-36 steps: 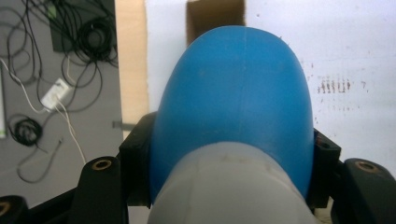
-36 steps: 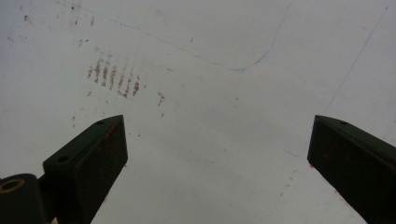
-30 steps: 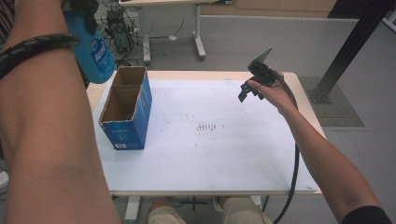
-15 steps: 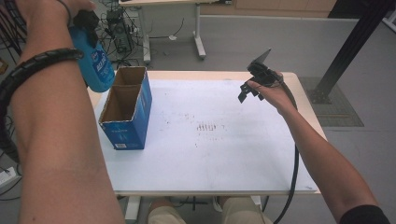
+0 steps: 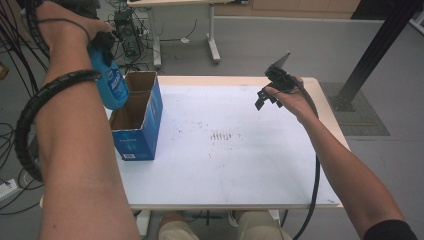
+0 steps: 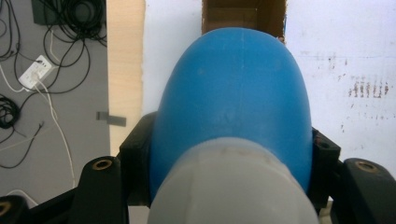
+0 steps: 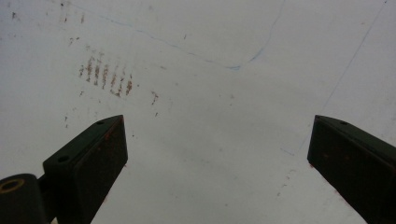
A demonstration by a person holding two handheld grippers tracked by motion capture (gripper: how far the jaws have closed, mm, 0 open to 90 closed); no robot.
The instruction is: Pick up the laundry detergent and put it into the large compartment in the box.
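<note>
White and stained with a few rust-coloured marks, the surface (image 5: 235, 165) carries an open blue cardboard box (image 5: 137, 117) at its nine o'clock edge. Starting at the left gripper (image 5: 102, 42), its jaws are clamped on a blue bottle (image 5: 112, 85), pads pressed to either side just below the pale cap (image 6: 229, 186), so the bottle hangs base-down. Its base sits at the box's ten o'clock corner, just above the rim; the left gripper view looks down past the bottle into the brown interior. The step in hand looks like lowering the bottle into the box. Next it needs shifting slightly toward three o'clock so the base clears the near wall, then descending before letting go. Out at two o'clock the right gripper (image 5: 267, 97) hovers above the surface, jaws wide apart and empty.
</note>
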